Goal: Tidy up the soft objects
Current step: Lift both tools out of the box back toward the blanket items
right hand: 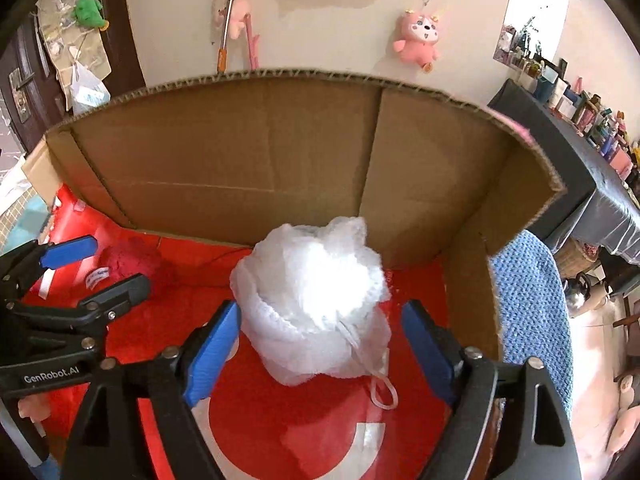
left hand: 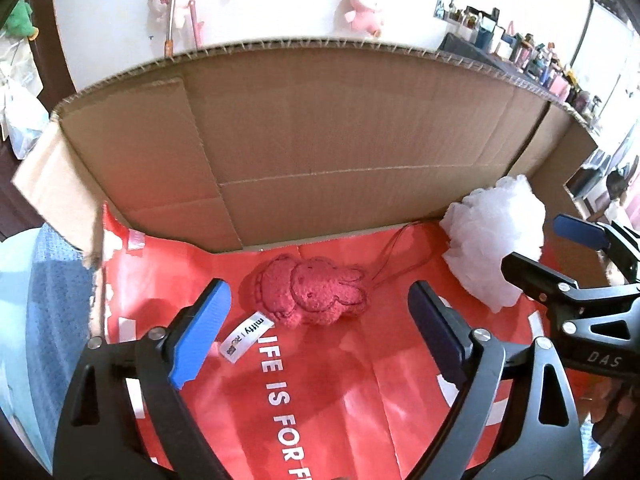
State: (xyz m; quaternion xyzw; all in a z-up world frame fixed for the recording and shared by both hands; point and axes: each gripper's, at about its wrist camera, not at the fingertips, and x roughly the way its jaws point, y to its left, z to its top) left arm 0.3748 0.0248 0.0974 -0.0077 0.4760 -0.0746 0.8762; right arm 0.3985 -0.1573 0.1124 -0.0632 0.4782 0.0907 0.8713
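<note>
A red plush rabbit (left hand: 312, 294) with a white tag lies on the red bag (left hand: 320, 400) that lines the bottom of a cardboard box (left hand: 340, 128). My left gripper (left hand: 318, 298) is open just above the rabbit, its blue pads clear of it on both sides. A white mesh bath pouf (right hand: 316, 300) sits to the right of the rabbit (right hand: 132, 260). My right gripper (right hand: 320, 314) is open around the pouf, and the right pad stands apart from it. In the left wrist view the pouf (left hand: 492, 236) lies beside the right gripper (left hand: 556, 252). The left gripper (right hand: 112, 266) shows at the left of the right wrist view.
The box's tall back wall (right hand: 240, 160) and side walls close in the space. A blue knitted cloth (right hand: 528, 312) hangs over the right wall. A pink plush (right hand: 418, 40) and a green plush (right hand: 90, 8) hang behind. A crowded shelf (right hand: 580, 112) stands at the right.
</note>
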